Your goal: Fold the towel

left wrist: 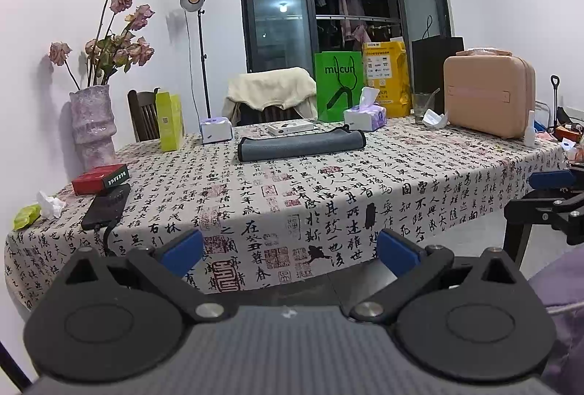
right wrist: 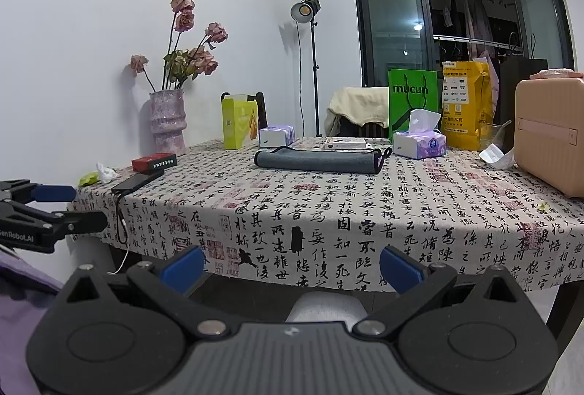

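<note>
Table (left wrist: 419, 176) under calligraphy-print cloth, carrying clutter.
Folded grey towel (left wrist: 301, 144) is lying mid-table; vase (left wrist: 93, 127), red box (left wrist: 100, 179), black phone (left wrist: 106, 206), tissue packs (left wrist: 365, 117), green bag (left wrist: 339, 90) and pink case (left wrist: 489, 96) are sitting around it.

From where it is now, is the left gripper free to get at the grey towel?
Probably yes: the left gripper is open before the table edge, and bare tablecloth lies between it and the grey towel.

Grey towel (left wrist: 301, 143) on a cream tablecloth (left wrist: 328, 198) patterned with black calligraphy and red seals.
</note>
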{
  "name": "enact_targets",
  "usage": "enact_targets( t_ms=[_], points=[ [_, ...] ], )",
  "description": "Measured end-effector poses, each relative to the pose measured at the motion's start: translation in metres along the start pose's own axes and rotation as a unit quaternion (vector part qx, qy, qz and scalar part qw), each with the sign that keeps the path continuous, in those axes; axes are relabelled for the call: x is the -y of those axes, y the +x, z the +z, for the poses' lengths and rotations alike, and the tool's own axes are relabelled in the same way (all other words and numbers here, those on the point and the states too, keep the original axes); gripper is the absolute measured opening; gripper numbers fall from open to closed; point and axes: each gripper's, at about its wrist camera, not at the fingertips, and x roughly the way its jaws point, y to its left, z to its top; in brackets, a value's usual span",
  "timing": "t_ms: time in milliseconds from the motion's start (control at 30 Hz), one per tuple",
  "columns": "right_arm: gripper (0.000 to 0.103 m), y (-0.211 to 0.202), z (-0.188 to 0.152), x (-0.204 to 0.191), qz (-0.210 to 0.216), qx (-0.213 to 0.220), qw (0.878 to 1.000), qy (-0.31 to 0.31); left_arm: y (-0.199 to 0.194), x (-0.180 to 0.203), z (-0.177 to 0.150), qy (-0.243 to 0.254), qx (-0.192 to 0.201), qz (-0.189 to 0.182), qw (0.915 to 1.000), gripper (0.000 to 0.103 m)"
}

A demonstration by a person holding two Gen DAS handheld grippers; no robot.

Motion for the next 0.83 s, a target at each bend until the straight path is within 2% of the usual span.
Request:
enact_targets(
  t_ms=[833],
  points=[
    [0.103, 0.0005, 0.0016, -0.0018, 0.002, 0.006, 1.0, -0.002, -0.0009, -0.0003, -0.0006, -0.001, -0.003, -0.003, 1.0, 0.103]
  ],
)
